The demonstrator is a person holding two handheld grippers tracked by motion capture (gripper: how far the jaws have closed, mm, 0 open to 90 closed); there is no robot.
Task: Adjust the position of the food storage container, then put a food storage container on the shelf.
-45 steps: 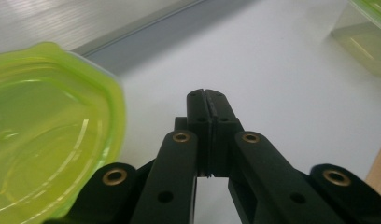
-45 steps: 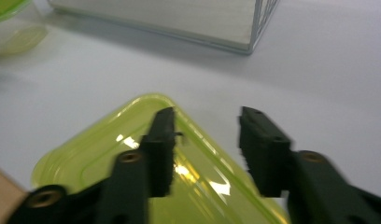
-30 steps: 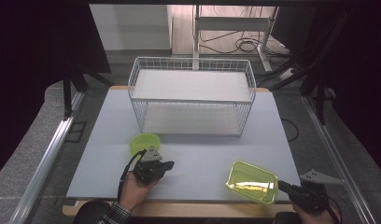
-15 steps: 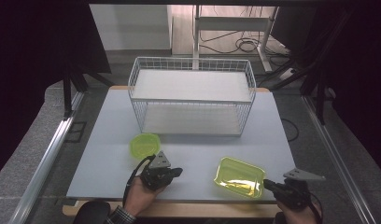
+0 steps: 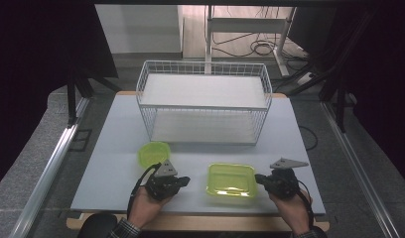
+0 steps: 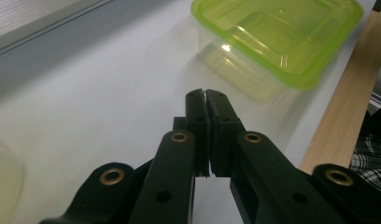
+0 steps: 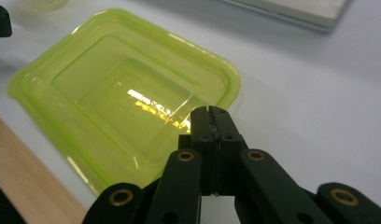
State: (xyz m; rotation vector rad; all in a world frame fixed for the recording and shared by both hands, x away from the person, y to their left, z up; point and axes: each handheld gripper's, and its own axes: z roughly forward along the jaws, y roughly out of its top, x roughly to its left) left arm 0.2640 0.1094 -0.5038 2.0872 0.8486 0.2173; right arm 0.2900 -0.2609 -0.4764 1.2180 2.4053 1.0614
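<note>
We worked at the near edge of the bench, both sets of fingers pressed together around nothing.

At the left, a small round green bowl [image 5: 154, 153] sat on the white bench [image 5: 111, 148], and just near of it our left gripper [image 5: 184, 181] pointed right, its fingers [image 6: 198, 112] pressed together with only a hairline between them. To its right, a little apart from those tips, lay the rectangular green-lidded container [image 5: 231, 180], flat on the bench close to the near edge. At its right side we held our right gripper [image 5: 258, 179] pointing left, fingers [image 7: 201, 122] pressed together and empty, their tips at the container's rim; we could not tell whether they touched it. Beyond all this, a white wire basket [image 5: 204, 101] stood at the far middle of the bench.
</note>
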